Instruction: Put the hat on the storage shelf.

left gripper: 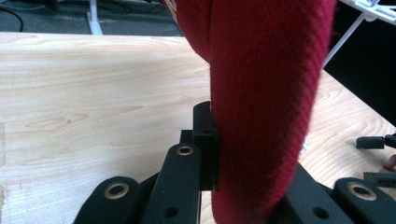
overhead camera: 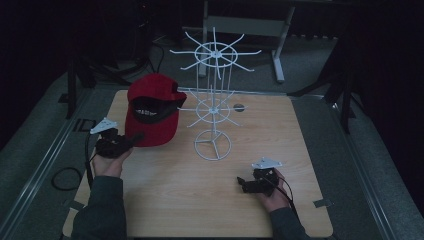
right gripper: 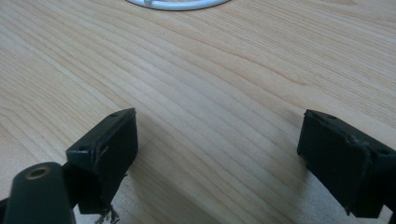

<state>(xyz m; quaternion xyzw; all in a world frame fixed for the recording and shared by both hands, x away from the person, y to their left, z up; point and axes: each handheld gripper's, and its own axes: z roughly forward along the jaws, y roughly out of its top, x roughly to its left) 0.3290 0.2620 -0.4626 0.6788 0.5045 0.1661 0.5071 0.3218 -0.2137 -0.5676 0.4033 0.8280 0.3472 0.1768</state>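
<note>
We have our left gripper [overhead camera: 131,140] clamped on the red cap's [overhead camera: 152,107] brim, lifted near the worktop's [overhead camera: 200,200] left edge, our right gripper [overhead camera: 242,183] wide and empty; hanging it on the white rack [overhead camera: 214,90] seems left.

The high view looks forward and down from above the person's side, taking in the whole wooden surface [overhead camera: 200,190], the white wire rack [overhead camera: 214,100] at its middle and the dark floor beyond. The left gripper view rides low on the left tool [left gripper: 243,196], facing across the surface, so near the red cap [left gripper: 266,93] that the cloth covers its centre; the rack's white wires show at its top right, as does the other tool at the right edge. The right gripper view sits on the right tool [right gripper: 219,158], tilted down close to the wood grain, with the rack's base ring [right gripper: 177,4] at its top edge, shared with the high view.
</note>
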